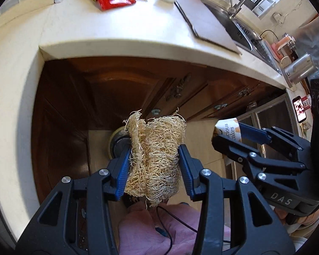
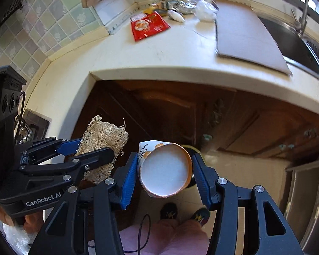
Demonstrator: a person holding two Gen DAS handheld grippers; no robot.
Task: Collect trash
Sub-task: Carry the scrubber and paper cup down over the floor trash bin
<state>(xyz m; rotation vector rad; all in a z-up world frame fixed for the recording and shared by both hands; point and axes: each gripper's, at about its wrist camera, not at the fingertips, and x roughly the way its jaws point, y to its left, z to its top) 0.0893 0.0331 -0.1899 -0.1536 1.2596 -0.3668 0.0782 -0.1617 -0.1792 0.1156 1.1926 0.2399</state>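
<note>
Left tool (image 1: 154, 165) pinches a tan fibrous loofah sponge (image 1: 156, 155); right tool (image 2: 164, 173) clamps a white-and-orange paper cup (image 2: 164, 169) (bottom facing up) off the cream worktop (image 2: 159, 48).

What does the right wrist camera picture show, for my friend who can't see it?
The right gripper squeezes a round paper cup above a trash bin on the floor. Beside it, the left gripper holds a scratchy loofah sponge. Behind them, a red snack packet lies on the kitchen counter.
</note>
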